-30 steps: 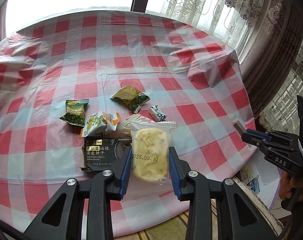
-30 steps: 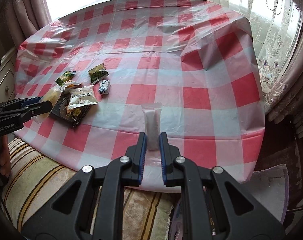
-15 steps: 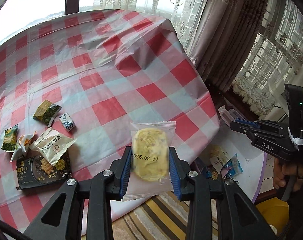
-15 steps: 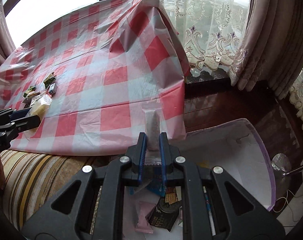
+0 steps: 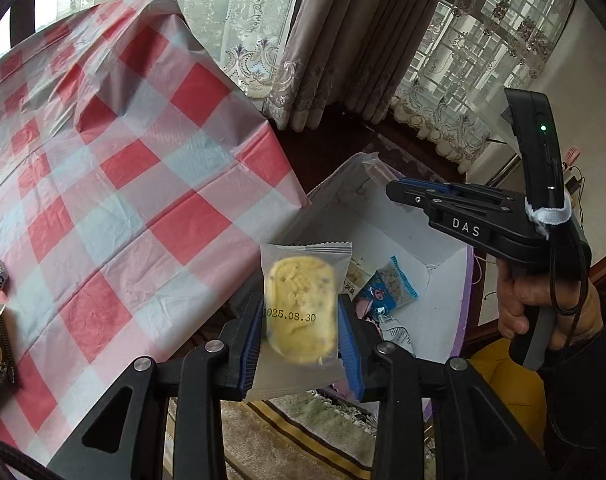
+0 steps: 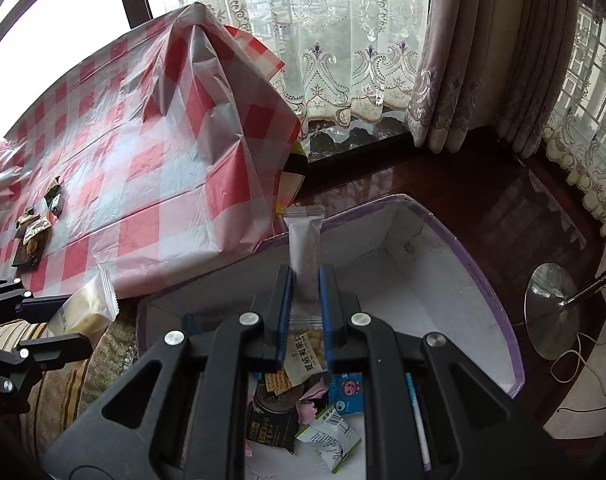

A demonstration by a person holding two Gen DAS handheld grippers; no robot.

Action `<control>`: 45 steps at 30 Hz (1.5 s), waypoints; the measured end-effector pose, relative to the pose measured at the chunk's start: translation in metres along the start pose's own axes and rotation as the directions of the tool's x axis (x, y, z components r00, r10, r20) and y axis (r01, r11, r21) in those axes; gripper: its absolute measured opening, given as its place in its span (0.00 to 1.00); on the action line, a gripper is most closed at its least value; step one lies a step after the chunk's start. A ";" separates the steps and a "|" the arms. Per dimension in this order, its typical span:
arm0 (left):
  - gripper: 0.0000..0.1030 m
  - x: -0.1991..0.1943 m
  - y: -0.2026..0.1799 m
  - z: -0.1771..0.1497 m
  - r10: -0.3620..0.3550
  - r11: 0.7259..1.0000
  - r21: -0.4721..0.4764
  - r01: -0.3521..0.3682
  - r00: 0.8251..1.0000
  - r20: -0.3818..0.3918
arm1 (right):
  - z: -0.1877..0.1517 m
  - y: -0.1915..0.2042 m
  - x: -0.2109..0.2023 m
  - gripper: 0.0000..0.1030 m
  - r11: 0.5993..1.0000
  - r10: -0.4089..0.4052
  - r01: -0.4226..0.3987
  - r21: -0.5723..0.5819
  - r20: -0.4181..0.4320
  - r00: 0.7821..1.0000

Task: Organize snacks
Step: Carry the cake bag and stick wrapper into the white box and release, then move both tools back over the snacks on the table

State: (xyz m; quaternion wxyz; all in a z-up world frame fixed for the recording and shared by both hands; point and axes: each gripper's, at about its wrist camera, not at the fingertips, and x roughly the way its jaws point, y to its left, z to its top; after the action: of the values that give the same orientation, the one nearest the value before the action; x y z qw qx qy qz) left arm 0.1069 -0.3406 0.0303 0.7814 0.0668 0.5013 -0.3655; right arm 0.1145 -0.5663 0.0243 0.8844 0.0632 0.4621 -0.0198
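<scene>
white box (image 6: 455, 292) w/ snack packets (image 6: 335, 436)

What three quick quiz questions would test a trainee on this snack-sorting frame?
1. What does the left gripper hold?
2. True or false: the white box beside the table is empty.
3. Which gripper is over the box: (a) left, (b) right?

Key: 1. A clear-wrapped yellow pastry with a printed date. 2. False; several snack packets lie inside. 3. (b), shut on a slim grey packet.
</scene>
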 end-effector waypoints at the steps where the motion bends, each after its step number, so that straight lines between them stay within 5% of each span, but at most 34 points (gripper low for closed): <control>1: 0.35 0.003 -0.004 0.000 -0.010 1.000 0.007 0.010 1.000 -0.010 | 0.000 -0.001 0.001 0.16 1.000 0.004 -0.004 0.001 -0.001 1.000; 7: 0.53 0.012 -0.015 0.001 -0.023 0.999 0.020 0.024 0.998 -0.053 | -0.001 0.002 0.004 0.18 1.000 0.024 -0.024 -0.008 -0.012 1.000; 18: 0.53 0.004 0.002 -0.001 -0.021 0.999 -0.036 0.020 0.999 -0.030 | 0.003 0.008 -0.002 0.19 1.000 0.023 -0.023 -0.009 -0.006 1.000; 26: 0.53 -0.010 0.023 -0.003 0.002 0.996 -0.090 -0.001 1.000 0.012 | 0.011 0.035 -0.003 0.42 0.997 0.047 -0.047 -0.059 -0.006 0.999; 37: 0.53 -0.044 0.087 -0.015 0.084 0.971 -0.231 -0.058 0.991 0.102 | 0.023 0.107 0.005 0.51 0.982 0.111 -0.114 -0.148 -0.024 0.993; 45: 0.53 -0.080 0.153 -0.031 0.203 0.925 -0.355 -0.136 0.966 0.160 | 0.036 0.173 0.016 0.59 0.966 0.170 -0.172 -0.195 -0.026 0.985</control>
State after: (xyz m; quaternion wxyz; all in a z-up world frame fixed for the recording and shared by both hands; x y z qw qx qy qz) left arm 0.1629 -0.1752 0.0414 0.8549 -0.0621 0.4709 -0.2085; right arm 0.1695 -0.3996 0.0478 0.8825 0.0151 0.4588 0.1024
